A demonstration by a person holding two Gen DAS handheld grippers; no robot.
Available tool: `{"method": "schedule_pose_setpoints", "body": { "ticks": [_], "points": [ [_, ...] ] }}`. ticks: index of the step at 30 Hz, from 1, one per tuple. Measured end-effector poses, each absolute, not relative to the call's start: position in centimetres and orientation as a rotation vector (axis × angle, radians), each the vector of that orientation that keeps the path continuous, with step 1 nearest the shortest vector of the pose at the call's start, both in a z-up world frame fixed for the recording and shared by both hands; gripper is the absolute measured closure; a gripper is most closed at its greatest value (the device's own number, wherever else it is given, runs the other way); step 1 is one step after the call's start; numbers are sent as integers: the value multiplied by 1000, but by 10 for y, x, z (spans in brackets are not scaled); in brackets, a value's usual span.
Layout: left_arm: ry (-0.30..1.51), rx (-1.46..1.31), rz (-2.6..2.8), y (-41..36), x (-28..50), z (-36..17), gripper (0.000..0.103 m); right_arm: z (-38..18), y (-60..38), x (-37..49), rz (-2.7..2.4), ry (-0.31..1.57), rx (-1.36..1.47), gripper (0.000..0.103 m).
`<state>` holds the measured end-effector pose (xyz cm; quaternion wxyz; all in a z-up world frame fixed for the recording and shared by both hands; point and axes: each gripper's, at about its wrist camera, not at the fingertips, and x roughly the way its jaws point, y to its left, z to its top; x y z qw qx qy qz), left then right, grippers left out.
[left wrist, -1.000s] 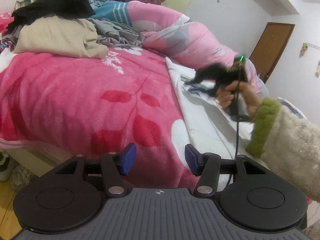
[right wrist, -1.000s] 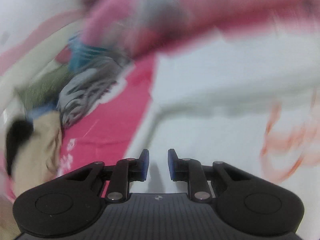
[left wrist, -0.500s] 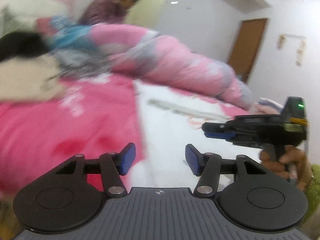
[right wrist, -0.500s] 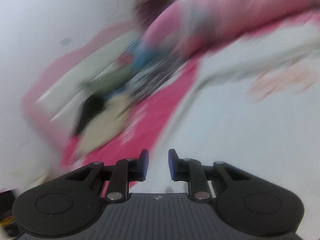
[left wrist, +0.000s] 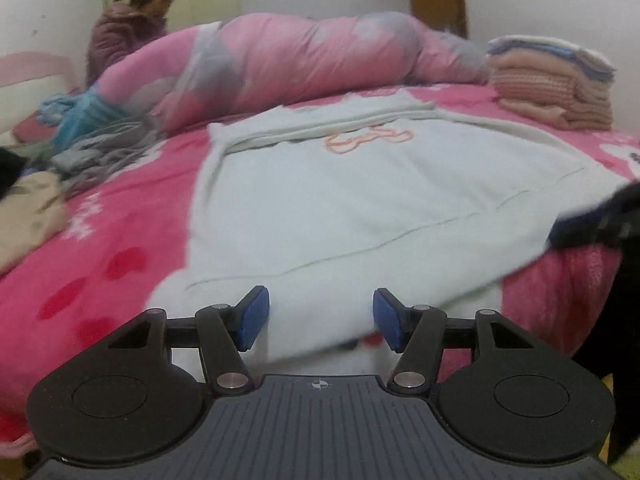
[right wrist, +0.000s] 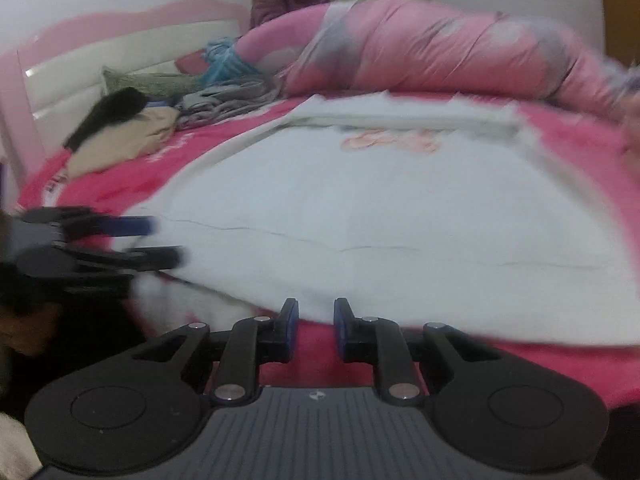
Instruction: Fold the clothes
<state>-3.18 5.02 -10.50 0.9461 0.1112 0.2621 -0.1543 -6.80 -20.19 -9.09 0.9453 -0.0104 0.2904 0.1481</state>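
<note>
The left tool (left wrist: 320,314) hangs with its blue fingers spread wide, nothing between them, just above the near hem of a pale top (left wrist: 360,200) that lies spread flat on the bed (left wrist: 100,264). The right tool (right wrist: 311,318) sits at the same hem further along, its fingers parted by a narrower gap and also empty; the hem lies just ahead of its tips, and I cannot tell whether they touch the cloth.

The top lies face up, its pink print (left wrist: 368,138) towards the far end, with the sides apparently turned in along faint lines. That would suit either a garment laid out for folding or one partly folded, so I judge only the grip. If the hem is to be taken, each tool should slide one finger under the edge and close on all the layers there, both at the same depth from the edge, so the cloth lifts level and does not skew.

Beyond the top on the right tool's side stands a stack of folded clothes (left wrist: 552,88). To the left tool's side lies a loose heap of clothes (right wrist: 132,128). Furthest off, a rolled pink quilt (right wrist: 420,44) runs across the bed, with a person (left wrist: 128,28) behind it.
</note>
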Motion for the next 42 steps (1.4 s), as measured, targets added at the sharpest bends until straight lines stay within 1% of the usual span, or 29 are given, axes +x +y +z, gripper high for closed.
{"method": "schedule_pose_setpoints", "body": {
  "ticks": [4,6,9,12,15,18,21,23,26,29,32,33,36,39,42],
  "points": [
    [571,212,-332,46,-27,-106,45,-78,-205,-48,237,475,-41,83],
    [591,203,-344,44,-24,-107,45,-87,-213,-32,180,501,-24,83],
    [622,190,-363,41,-20,-109,45,-110,-246,-22,34,619,14,84],
    [653,178,-381,38,-16,-111,45,-103,-287,-58,-31,628,129,84],
    [648,184,-403,25,-6,-107,45,-91,-309,-83,-148,651,101,84],
    [639,194,-425,10,5,-102,45,-79,-312,-84,-187,614,58,83],
    [629,203,-447,-5,15,-97,45,-68,-299,-57,-90,543,88,83],
    [622,209,-461,-15,22,-93,45,-71,-285,-20,-7,534,98,83],
    [613,218,-483,-30,32,-88,45,-84,-264,39,102,576,97,83],
    [620,312,-431,-40,30,-102,45,-109,-259,74,57,653,-8,85],
    [599,350,-424,-24,13,-107,43,-115,-300,53,4,640,61,85],
    [606,342,-422,-16,10,-108,40,-114,-314,42,-34,643,72,86],
    [651,275,-415,9,7,-109,37,-107,-354,17,-150,661,85,86],
    [684,193,-394,18,11,-106,37,-86,-357,30,-95,624,161,84],
    [693,202,-358,11,11,-104,37,-71,-321,74,44,572,140,84]
  ]
}}
